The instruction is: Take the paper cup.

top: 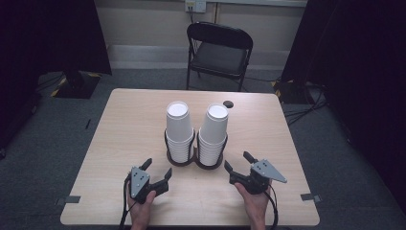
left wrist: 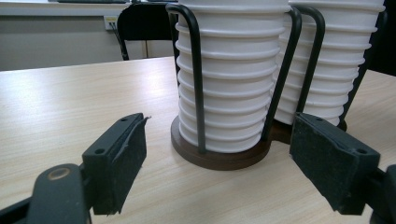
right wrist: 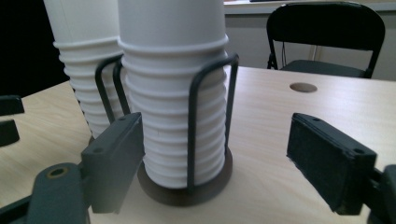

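Two stacks of white cups stood in a double wire holder, with both grippers waiting open in front of them.

From above, I counted two stacks: the left cup stack (top: 179, 129) and the right cup stack (top: 213, 132), side by side in the holder (top: 195, 160) at the middle of the worktop (top: 119, 143). The left gripper (top: 157, 168) and the right gripper (top: 238, 162) were near the holder, touching nothing, the fingers of each well apart. In both gripper views the tops of the stacks were cut off, so the cups could not be counted fully. The high view showed the whole stacks, the gripper views the brown base and black wires. One folding chair (top: 219, 52) stood behind the worktop.
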`<state>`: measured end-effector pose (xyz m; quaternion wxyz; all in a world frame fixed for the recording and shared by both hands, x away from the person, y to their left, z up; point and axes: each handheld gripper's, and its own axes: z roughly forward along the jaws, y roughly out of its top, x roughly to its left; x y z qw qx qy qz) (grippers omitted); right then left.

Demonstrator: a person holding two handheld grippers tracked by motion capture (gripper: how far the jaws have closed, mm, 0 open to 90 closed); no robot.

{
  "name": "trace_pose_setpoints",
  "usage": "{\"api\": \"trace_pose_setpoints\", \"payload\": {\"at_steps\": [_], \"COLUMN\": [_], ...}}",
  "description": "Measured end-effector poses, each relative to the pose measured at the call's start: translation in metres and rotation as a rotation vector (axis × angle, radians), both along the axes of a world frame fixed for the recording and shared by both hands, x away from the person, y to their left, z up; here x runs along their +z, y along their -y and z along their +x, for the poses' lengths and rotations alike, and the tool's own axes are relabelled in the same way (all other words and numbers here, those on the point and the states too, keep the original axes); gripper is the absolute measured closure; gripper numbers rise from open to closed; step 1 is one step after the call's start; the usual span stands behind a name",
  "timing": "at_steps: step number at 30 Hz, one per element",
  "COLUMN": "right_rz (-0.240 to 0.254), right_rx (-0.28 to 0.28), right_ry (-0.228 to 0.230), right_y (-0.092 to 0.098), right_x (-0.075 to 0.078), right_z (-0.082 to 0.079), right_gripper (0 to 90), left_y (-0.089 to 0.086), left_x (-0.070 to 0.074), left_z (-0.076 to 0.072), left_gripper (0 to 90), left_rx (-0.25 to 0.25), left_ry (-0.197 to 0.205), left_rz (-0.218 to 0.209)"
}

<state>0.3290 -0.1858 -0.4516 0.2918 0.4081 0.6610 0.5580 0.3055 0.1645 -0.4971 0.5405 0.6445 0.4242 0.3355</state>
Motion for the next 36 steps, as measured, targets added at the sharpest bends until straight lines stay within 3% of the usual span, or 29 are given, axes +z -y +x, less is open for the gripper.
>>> {"api": "trace_pose_setpoints", "payload": {"at_steps": [3,10,14,17,24,29,36], "right_rz": [-0.011,0.003,-0.008,0.013,0.003,0.037,0.016], "right_rx": [0.049,0.07,0.087,0.102,0.096,0.138,0.148], "right_ry": [0.012,0.056,0.059,0.063,0.07,0.067,0.071], "right_y": [-0.004,-0.01,-0.016,-0.017,-0.017,-0.022,-0.032], "right_x": [0.017,0.038,0.045,0.049,0.064,0.075,0.085], "right_z": [0.005,0.013,0.021,0.028,0.04,0.05,0.06], "right_gripper": [20.4,17.4,14.5,15.6,14.4,14.1,13.3], "left_y": [0.0,0.0,0.0,-0.001,0.0,0.0,-0.001], "left_x": [0.0,0.0,0.0,0.0,0.0,0.0,0.0], "left_z": [0.0,0.0,0.0,0.0,0.0,0.0,-0.001], "left_gripper": [18.8,18.8,18.7,18.7,18.7,18.7,18.7], "left_rx": [-0.001,-0.002,-0.005,-0.003,0.001,-0.003,-0.005], "left_ry": [-0.002,0.001,0.002,0.003,0.001,0.001,0.009], "left_rz": [0.004,0.0,-0.002,-0.002,0.002,0.0,-0.01]}}
